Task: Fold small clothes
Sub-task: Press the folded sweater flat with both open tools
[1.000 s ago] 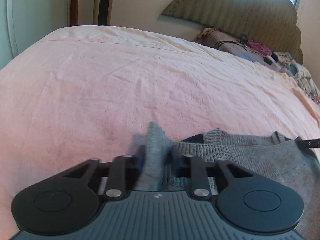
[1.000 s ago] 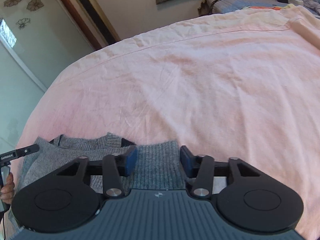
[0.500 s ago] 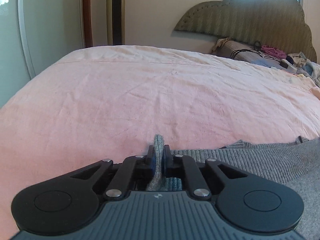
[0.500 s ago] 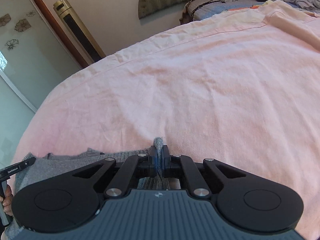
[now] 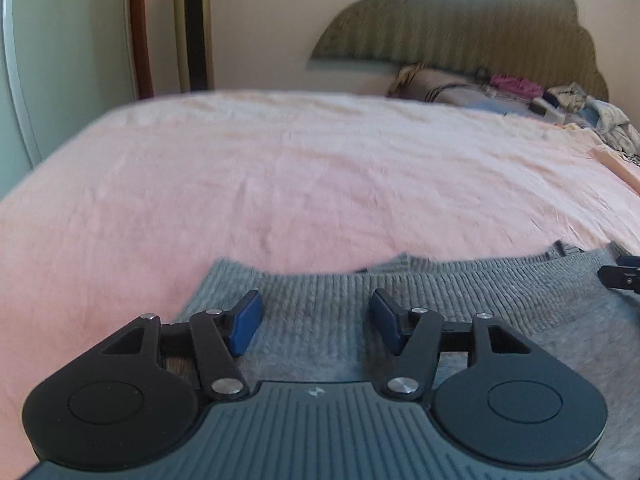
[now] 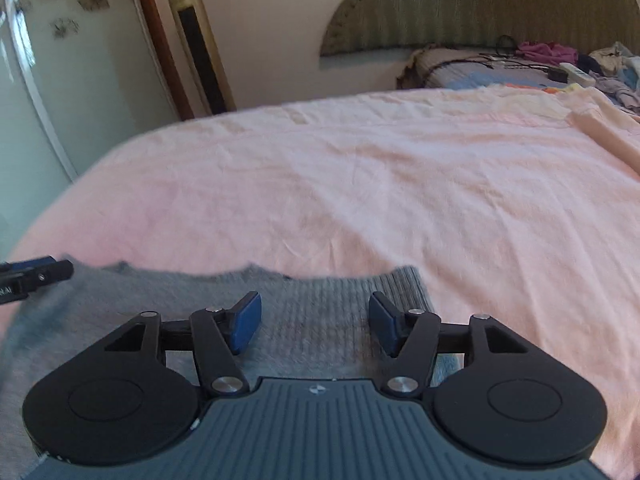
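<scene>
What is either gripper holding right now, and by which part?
Nothing. Left gripper and right gripper are both open above the grey sweater, with no fabric between the fingers.

Grey knitted sweater [image 5: 440, 300] lies folded flat on the bed.

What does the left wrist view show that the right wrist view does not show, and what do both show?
Only the left wrist view: the left tongs, open over the sweater's left edge. Only the right wrist view: the right tongs, open over its right edge, and the flowered glass door. Both: the grey sweater, pink sheet, headboard.
</scene>
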Demonstrator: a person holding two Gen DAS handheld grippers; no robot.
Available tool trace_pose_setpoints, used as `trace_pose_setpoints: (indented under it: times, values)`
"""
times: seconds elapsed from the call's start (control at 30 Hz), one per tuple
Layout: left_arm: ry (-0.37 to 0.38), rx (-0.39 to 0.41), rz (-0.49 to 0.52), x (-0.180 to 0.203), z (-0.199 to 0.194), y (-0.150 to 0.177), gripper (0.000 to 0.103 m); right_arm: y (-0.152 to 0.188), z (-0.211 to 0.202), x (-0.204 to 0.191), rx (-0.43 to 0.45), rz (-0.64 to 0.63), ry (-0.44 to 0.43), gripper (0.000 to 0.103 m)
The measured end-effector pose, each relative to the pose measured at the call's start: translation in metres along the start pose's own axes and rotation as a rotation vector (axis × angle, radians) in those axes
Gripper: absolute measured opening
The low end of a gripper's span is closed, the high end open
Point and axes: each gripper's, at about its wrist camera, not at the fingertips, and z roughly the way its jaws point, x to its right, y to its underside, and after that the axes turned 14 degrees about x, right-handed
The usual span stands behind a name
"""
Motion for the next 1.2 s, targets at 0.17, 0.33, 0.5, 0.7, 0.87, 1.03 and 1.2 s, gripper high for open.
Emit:
trace_pose_setpoints:
  times: [0.17, 0.33, 0.5, 0.7, 0.87, 1.03, 1.2]
  values:
    - [-0.051, -0.019, -0.007, -0.001, 0.007, -0.003, 0.078, 0.006, 0.000, 0.007, 0.035, 0.004, 0.001, 0.069]
    - [-0.056, -0.001, -0.045, 0.005, -0.046, -0.001, 0.078, 0.002, -0.017, -0.013, -0.009, -0.063, 0.073, 0.078]
    - [0.082, -0.052, 0.004, 0.034, -0.081, 0.025, 0.081, 0.018, -0.083, -0.031, 0.007, 0.005, -0.086, 0.095]
    - [-0.004, -0.062, 0.003, 0.020, -0.061, 0.022, 0.102, 0.054, -0.083, -0.037, 0.003, -0.118, -0.077, 0.103]
    - [0.124, -0.029, -0.077, 0.024, -0.115, 0.026, 0.101, 0.040, -0.108, -0.047, -0.039, -0.095, -0.062, 0.098]
    - [0.110, -0.006, -0.013, 0.030, -0.115, 0.059, 0.103, 0.066, -0.115, -0.053, -0.045, -0.146, -0.074, 0.103]
    - [0.066, -0.044, -0.108, 0.023, -0.137, 0.045, 0.102, 0.063, -0.126, -0.051, -0.015, -0.140, -0.059, 0.094]
